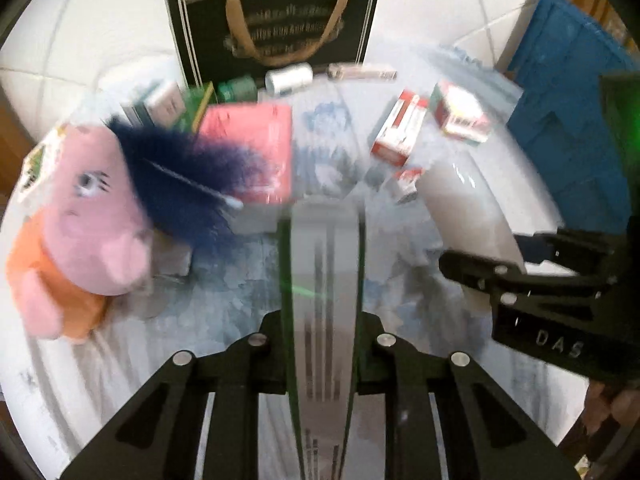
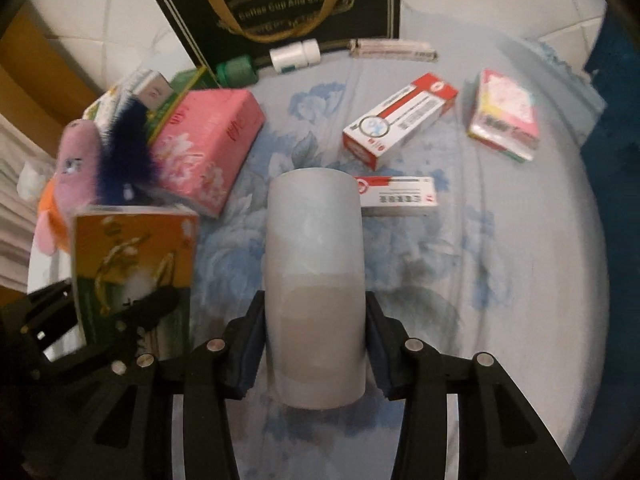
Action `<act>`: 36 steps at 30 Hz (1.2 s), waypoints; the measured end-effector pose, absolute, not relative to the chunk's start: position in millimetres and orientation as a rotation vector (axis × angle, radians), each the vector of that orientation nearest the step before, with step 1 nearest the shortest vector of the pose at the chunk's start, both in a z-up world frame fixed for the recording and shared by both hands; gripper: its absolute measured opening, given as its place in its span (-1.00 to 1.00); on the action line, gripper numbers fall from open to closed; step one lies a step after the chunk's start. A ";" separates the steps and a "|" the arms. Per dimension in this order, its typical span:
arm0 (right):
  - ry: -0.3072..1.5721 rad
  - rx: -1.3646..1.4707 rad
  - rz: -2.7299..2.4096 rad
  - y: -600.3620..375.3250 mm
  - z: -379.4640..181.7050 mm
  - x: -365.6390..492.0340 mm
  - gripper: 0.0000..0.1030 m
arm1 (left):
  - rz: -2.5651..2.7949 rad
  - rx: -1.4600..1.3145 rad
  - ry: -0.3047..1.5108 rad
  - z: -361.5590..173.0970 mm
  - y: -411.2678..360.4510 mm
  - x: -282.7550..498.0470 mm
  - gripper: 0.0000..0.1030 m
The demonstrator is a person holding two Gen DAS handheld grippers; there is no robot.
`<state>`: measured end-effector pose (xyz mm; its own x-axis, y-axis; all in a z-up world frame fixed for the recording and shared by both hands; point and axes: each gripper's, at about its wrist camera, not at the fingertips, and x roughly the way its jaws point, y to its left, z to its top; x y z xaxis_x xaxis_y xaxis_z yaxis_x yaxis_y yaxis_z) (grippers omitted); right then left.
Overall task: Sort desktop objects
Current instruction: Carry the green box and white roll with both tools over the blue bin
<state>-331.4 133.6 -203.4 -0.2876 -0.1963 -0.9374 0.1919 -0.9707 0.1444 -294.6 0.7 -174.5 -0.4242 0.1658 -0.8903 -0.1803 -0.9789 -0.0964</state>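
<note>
My left gripper (image 1: pixel 322 344) is shut on a flat box, seen edge-on as a pale side with barcode lines (image 1: pixel 324 312); the right wrist view shows it as an orange and green tissue pack (image 2: pixel 134 264) held above the table at the left. My right gripper (image 2: pixel 316 344) is shut on a grey cup (image 2: pixel 314 280), which also shows in the left wrist view (image 1: pixel 468 220) at the right. On the floral cloth (image 2: pixel 460 272) lie a pink tissue pack (image 2: pixel 208 144), two red-and-white boxes (image 2: pixel 400 120) (image 2: pixel 400 196) and a pink-and-white packet (image 2: pixel 506 116).
A pink plush toy (image 1: pixel 80 220) and a dark blue feather (image 1: pixel 188 176) lie at the left. A black gift bag (image 2: pixel 280 4) stands at the back, with a white bottle (image 2: pixel 294 56), a green bottle (image 2: pixel 236 72) and a slim tube (image 2: pixel 392 49) before it. A blue crate (image 1: pixel 572 120) stands at right.
</note>
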 end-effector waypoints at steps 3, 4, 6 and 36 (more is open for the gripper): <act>-0.008 1.649 -2.390 136.2 -178.1 -314.2 -0.14 | 2.544 -1.469 0.032 -142.7 3.5 -274.1 -0.63; -0.014 1.624 -2.408 140.6 -168.0 -306.0 -0.14 | 2.554 -1.444 0.032 -132.9 4.8 -267.5 -0.63; -0.018 1.577 -2.443 151.6 -148.9 -290.6 -0.14 | 2.577 -1.385 0.044 -114.5 9.4 -254.4 -0.63; -0.231 0.900 -3.170 440.2 128.1 -110.5 -0.14 | 2.506 -0.515 0.106 142.7 310.8 -155.3 -0.63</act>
<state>-110.5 440.2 128.1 -0.8394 0.1164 -0.5309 -0.1922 -0.9772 0.0897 -155.3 310.8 142.7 -0.7615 0.5222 -0.3839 -0.5527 -0.8326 -0.0364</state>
